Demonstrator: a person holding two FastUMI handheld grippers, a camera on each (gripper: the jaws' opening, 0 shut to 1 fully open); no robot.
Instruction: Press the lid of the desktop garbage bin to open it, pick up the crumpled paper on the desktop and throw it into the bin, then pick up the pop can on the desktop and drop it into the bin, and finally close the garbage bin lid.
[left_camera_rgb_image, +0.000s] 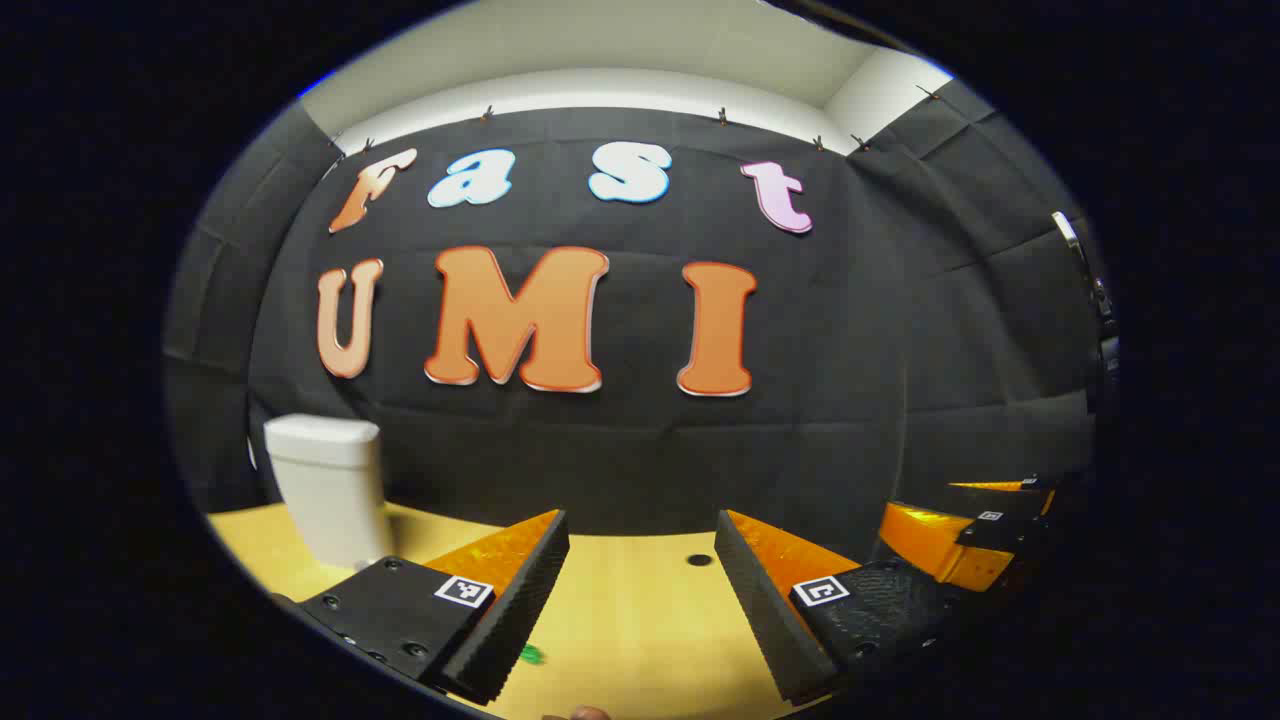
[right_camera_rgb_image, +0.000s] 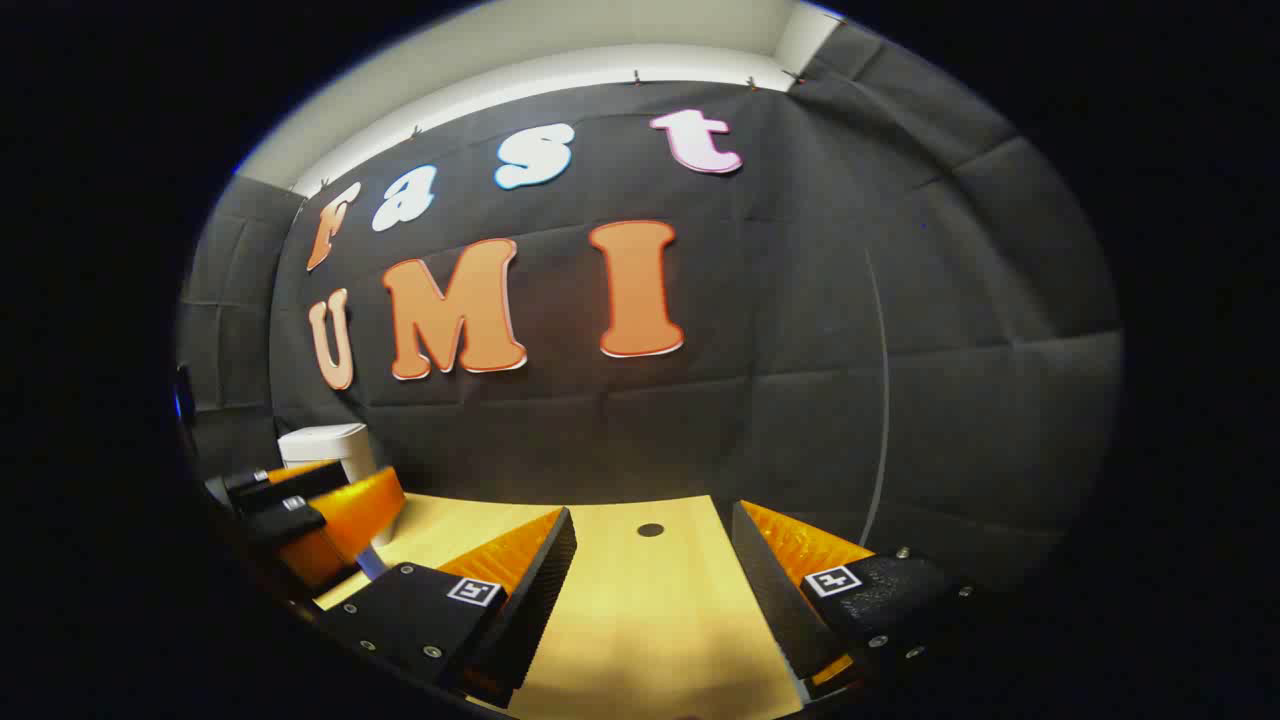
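Left gripper (left_camera_rgb_image: 640, 590) hovers above pale wooden tabletop (left_camera_rgb_image: 640, 620), fingers spread apart, nothing between them. Right gripper (right_camera_rgb_image: 650, 590) alongside, likewise parted and empty. White plastic desktop bin (left_camera_rgb_image: 325, 490), lid down, stands far left near black cloth wall. Small green speck (left_camera_rgb_image: 531, 655) beside left gripper's finger.

wooden table (left_camera_rgb_image: 640, 620), black cloth wall (left_camera_rgb_image: 900, 350)
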